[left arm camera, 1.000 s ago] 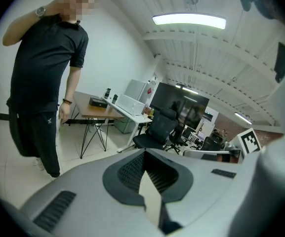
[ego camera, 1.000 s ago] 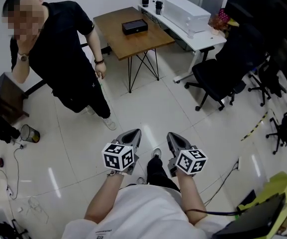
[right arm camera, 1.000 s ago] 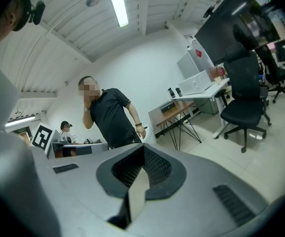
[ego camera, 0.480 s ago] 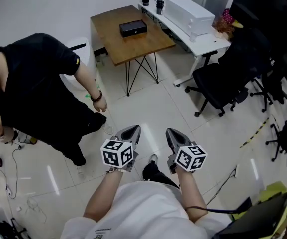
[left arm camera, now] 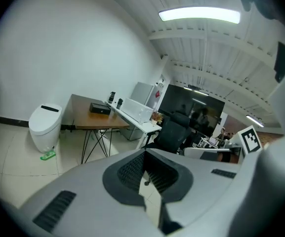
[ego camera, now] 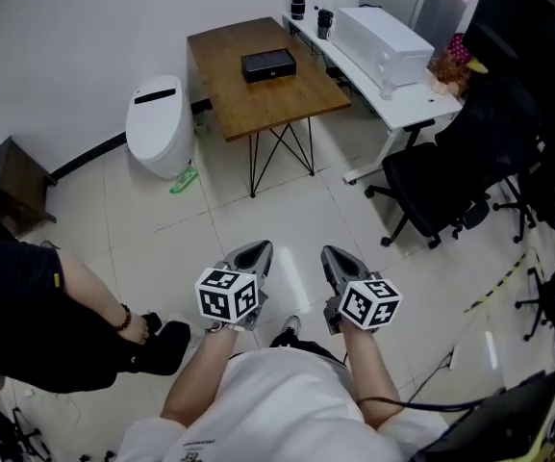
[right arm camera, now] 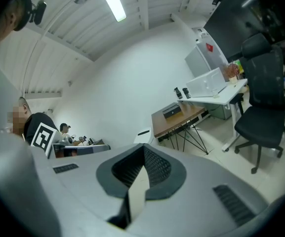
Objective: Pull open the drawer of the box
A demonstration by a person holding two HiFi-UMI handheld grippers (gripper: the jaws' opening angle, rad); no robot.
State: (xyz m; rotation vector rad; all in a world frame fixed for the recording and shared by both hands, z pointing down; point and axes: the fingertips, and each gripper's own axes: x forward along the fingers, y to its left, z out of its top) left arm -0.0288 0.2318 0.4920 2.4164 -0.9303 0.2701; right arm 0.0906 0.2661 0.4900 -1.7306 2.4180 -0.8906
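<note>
A small black box [ego camera: 268, 64] lies on a wooden table [ego camera: 258, 99] at the far side of the room; its drawer cannot be made out from here. The box also shows in the left gripper view [left arm camera: 100, 108] and the right gripper view [right arm camera: 172, 111]. My left gripper [ego camera: 258, 249] and right gripper [ego camera: 333, 254] are held side by side near my body, far short of the table, pointing toward it. Both are shut with nothing between the jaws, as the left gripper [left arm camera: 143, 153] and right gripper [right arm camera: 144, 147] views show.
A white rounded bin [ego camera: 158, 128] stands left of the table. A white desk [ego camera: 392, 80] bearing a white case [ego camera: 381, 32] runs along the right, with a black office chair [ego camera: 450, 176] beside it. A person in black [ego camera: 46, 325] crouches at lower left. White tiled floor lies between.
The person in black has moved from the back left to the lower left edge of the head view, uncovering the white bin. Both grippers have kept their place and stayed shut.
</note>
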